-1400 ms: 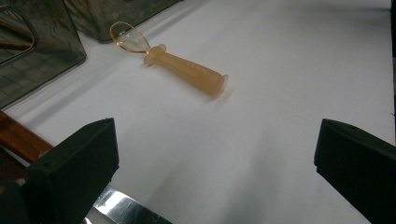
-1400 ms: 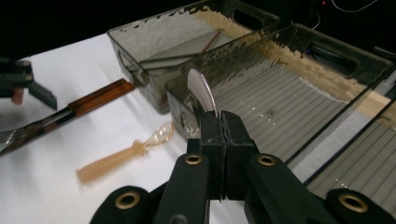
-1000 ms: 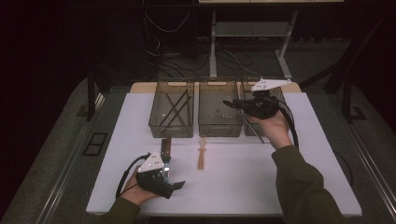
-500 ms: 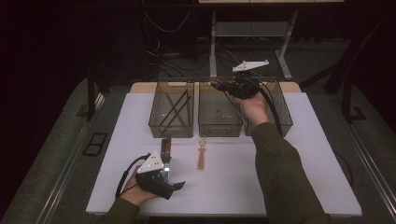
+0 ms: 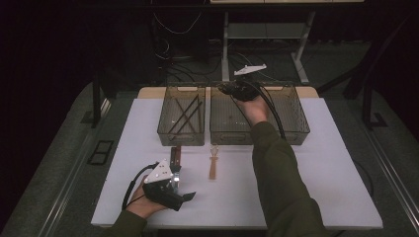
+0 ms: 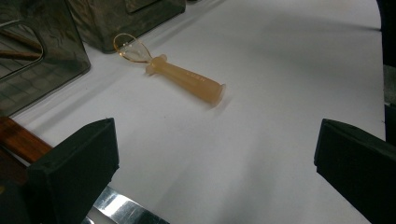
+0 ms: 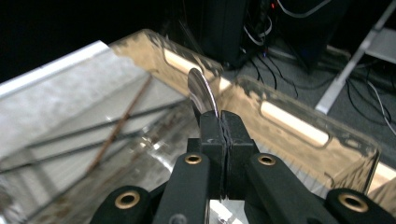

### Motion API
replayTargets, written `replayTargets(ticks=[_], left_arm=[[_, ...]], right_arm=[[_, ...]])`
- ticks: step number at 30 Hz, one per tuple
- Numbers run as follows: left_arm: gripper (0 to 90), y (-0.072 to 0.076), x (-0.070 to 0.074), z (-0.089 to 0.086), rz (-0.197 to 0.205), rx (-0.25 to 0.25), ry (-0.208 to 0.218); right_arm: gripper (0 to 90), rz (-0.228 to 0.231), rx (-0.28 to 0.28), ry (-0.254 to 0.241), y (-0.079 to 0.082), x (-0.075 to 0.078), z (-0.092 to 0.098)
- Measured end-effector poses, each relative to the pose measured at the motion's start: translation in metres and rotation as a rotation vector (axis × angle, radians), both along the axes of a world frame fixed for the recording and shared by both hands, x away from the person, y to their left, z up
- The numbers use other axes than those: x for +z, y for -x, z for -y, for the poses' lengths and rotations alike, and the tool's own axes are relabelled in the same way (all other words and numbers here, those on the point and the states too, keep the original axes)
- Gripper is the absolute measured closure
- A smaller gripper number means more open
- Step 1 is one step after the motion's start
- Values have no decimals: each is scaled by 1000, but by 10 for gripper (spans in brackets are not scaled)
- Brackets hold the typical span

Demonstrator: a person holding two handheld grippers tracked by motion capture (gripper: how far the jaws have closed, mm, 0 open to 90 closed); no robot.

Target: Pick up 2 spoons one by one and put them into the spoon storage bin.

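Spoon (image 7: 201,91), metal, is pinched in the right tool (image 5: 232,89) over the middle bin (image 5: 232,131) at 12 o'clock on the white surface (image 5: 336,168); it should be lowered level before release. Left tool (image 6: 215,158) is spread, an amber plastic spoon (image 6: 187,80) toward 11 o'clock. Right gripper view: dark room, cables behind.

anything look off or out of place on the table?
Nothing stands out. The amber-handled tool and knife lie flat on the white mat; bins upright. Right gripper is shut on a spoon.
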State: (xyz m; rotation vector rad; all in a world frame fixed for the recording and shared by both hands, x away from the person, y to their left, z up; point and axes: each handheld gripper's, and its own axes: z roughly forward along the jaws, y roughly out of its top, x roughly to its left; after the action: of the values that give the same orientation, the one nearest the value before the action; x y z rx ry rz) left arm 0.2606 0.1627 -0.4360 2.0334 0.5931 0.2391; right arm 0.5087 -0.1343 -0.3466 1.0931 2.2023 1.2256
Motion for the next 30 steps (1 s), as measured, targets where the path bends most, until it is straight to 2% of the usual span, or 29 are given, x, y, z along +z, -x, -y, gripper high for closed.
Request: replayTargets(ticks=[2,3,7,8,10,12,18,21,27,30], left_arm=[[0,0,0,0,0,2,4],[0,0,0,-1,4,1,0],[0,0,0,0,-3,1,-1],[0,0,-1,0,-3,-1,-1],[0,1,0,1,1,-4,-4],[0,1,0,1,2,-5,-5],[0,1,-1,2,-3,-5,0],[0,1,-1,2,4,-10,-12],[0,2,-2,3,-1,-9,-6],[0,2,-2,3,-6,-7,-6]], right_arm=[[890,-35,-8,8,-3,-8,0],[890,-35,-4,24,-4,-10,0],[882,-83,-6,61,-5,-20,-4],[857,-88,-5,67,-6,-21,-5],[686,-98,-6,66,-4,-20,-6],[597,-79,-8,74,-1,-16,-4],[452,-82,-26,-7,8,-5,10],[390,-91,-2,-13,17,-2,19],[325,-85,41,-55,42,2,43],[318,-61,43,-65,57,1,55]])
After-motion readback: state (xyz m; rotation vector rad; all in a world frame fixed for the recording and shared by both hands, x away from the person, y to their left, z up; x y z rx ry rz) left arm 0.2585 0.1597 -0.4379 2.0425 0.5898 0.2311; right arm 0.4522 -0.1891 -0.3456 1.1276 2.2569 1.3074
